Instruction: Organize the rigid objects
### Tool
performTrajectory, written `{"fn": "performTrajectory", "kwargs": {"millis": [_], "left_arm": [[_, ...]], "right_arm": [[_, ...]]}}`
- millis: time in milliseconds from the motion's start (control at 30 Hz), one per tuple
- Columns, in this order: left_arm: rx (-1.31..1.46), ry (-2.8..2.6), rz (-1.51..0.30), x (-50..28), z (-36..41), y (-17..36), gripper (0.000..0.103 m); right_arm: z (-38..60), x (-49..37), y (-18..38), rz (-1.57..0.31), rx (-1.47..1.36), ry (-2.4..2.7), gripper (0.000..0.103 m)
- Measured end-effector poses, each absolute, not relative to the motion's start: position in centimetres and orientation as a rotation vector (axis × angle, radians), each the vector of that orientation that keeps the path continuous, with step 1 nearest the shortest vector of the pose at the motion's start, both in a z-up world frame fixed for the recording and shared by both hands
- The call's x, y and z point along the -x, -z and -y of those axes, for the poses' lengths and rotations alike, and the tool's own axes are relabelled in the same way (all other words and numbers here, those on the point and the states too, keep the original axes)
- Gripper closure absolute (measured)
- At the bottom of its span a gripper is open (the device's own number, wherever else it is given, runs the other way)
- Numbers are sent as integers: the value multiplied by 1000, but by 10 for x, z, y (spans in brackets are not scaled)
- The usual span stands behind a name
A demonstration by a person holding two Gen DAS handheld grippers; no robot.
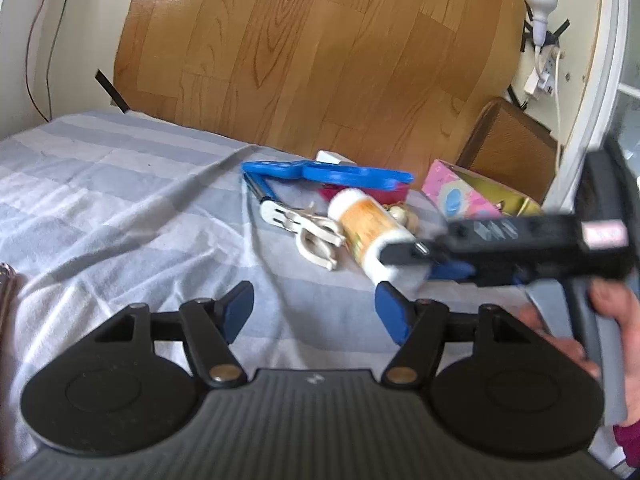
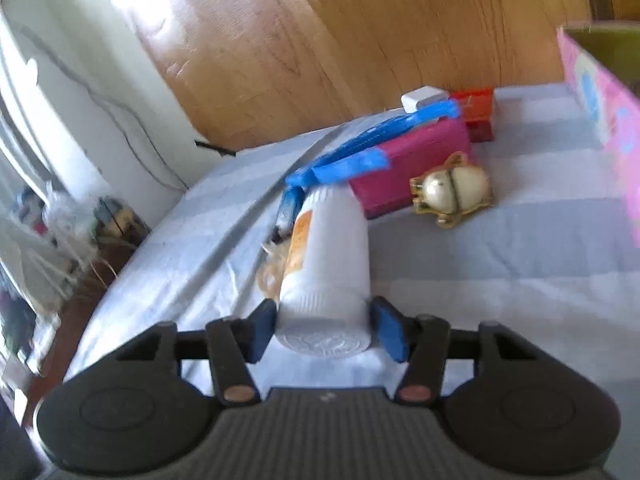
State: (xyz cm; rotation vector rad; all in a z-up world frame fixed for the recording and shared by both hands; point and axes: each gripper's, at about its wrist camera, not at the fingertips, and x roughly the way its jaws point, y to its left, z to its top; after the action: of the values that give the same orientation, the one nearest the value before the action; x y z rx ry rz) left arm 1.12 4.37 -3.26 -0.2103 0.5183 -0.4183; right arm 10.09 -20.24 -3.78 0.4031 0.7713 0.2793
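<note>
A: On the striped bed (image 1: 120, 184), far left, the left hand-held gripper (image 1: 316, 312) hangs with its blue pads spread wide and nothing between them.

B: And the heap ahead of it?

A: Left to right: a blue-handled tool (image 1: 320, 172) on top, a cream clip (image 1: 308, 232) under it, then the white bottle (image 1: 370, 232) with the orange label, lying on its side. A pink box (image 1: 460, 192) stands open at the right edge of the bed.

B: Who has the bottle?

A: The right hand-held gripper (image 2: 324, 330) straddles its cap end, jaws about half open. The left pad looks to be touching; the right shows a sliver of gap, so I would not call it gripped.

B: How will it handle?

A: Stiff plastic, probably light, smooth and round, so it could roll or slip. Take it across the ribbed cap or mid-body, squarely.

B: Anything unclear?

A: Motion blur smears both views. The pink case (image 2: 416, 164) is half buried, the gold trinket (image 2: 452, 190) is hard to identify, and the bottle's contents are unknown.
</note>
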Motion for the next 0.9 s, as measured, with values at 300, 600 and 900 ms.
{"fn": "performTrajectory", "kwargs": {"millis": [300, 600, 900], "left_arm": [[287, 627, -563, -12, -8, 23, 23], [226, 686, -620, -58, 61, 18, 20], [221, 715, -731, -83, 101, 27, 36]], "right_arm": [[262, 2, 7, -702, -28, -275, 34], [270, 30, 25, -616, -24, -189, 34], [276, 1, 45, -645, -141, -244, 50]]}}
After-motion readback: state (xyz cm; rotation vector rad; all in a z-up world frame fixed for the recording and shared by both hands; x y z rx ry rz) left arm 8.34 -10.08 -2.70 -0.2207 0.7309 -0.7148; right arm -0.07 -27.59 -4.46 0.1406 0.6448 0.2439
